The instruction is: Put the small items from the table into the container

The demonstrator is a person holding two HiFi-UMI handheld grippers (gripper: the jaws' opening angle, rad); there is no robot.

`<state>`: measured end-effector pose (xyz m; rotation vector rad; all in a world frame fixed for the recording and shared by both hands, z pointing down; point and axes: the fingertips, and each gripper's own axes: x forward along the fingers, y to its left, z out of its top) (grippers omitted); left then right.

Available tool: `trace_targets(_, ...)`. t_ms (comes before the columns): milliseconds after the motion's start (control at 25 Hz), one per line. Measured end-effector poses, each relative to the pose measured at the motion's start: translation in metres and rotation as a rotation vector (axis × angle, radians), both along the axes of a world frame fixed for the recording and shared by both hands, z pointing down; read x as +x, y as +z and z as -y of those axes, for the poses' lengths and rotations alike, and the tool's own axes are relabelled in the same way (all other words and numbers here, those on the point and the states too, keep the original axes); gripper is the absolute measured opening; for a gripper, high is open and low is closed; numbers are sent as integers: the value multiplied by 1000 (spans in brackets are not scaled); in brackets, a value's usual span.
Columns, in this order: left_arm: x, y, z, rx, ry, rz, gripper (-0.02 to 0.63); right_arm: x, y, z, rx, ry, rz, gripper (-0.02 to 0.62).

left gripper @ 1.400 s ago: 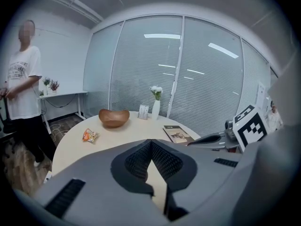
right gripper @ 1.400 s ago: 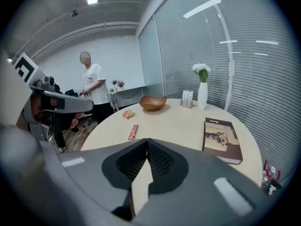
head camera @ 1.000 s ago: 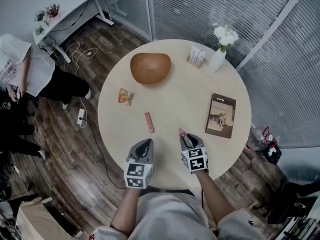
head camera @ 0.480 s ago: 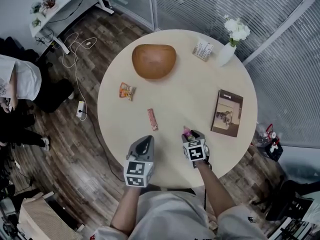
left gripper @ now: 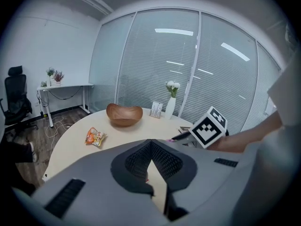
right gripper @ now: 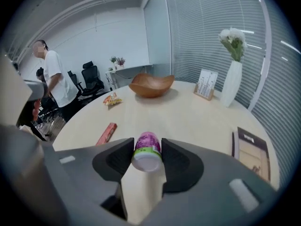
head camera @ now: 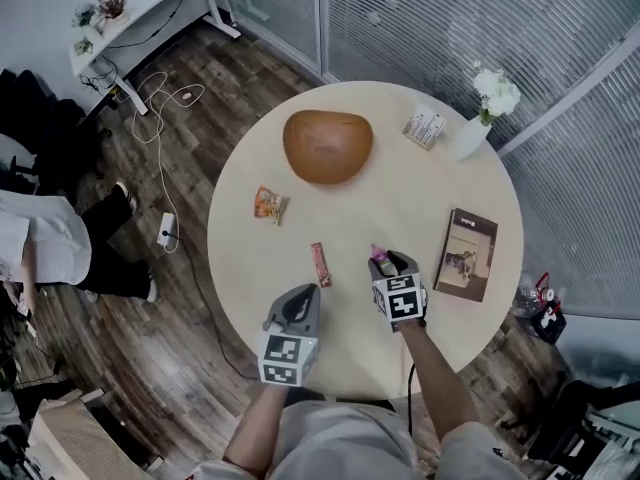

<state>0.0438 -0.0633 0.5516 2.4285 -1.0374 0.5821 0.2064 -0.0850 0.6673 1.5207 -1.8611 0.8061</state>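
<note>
Now the right gripper (right gripper: 147,145) clamps a small purple-labelled bottle (right gripper: 146,152), its long axis along the jaws and its white cap toward the person. The left gripper (left gripper: 151,143) is closed and empty.

seen from above, my right gripper (head camera: 388,265) sits over the round table (head camera: 400,198) with a small pink bottle (head camera: 379,256) at its tips, and my left gripper (head camera: 304,294) hovers near the table's edge. a red bar (head camera: 320,264), a snack packet (head camera: 269,205) and a brown bowl (head camera: 328,146) lie beyond.
</note>
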Motion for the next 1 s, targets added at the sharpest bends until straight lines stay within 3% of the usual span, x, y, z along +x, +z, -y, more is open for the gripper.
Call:
trace_targets(320,-15,-7,42,19,-34,-41,5,-30,-69,153,160,-89,5,175)
trace_targets(520,-33,4,62,13,-59,-33,5,-43,-74,230,169,-93,0,175)
trace_targets(800,-56,16,78,-16,-92,-27,5,-48,-34,261,54,-123,-50,175)
trace_targets(1000,-61,16,85,-13,-97,-23,5,-49,-28,260,68,-111,-15,176)
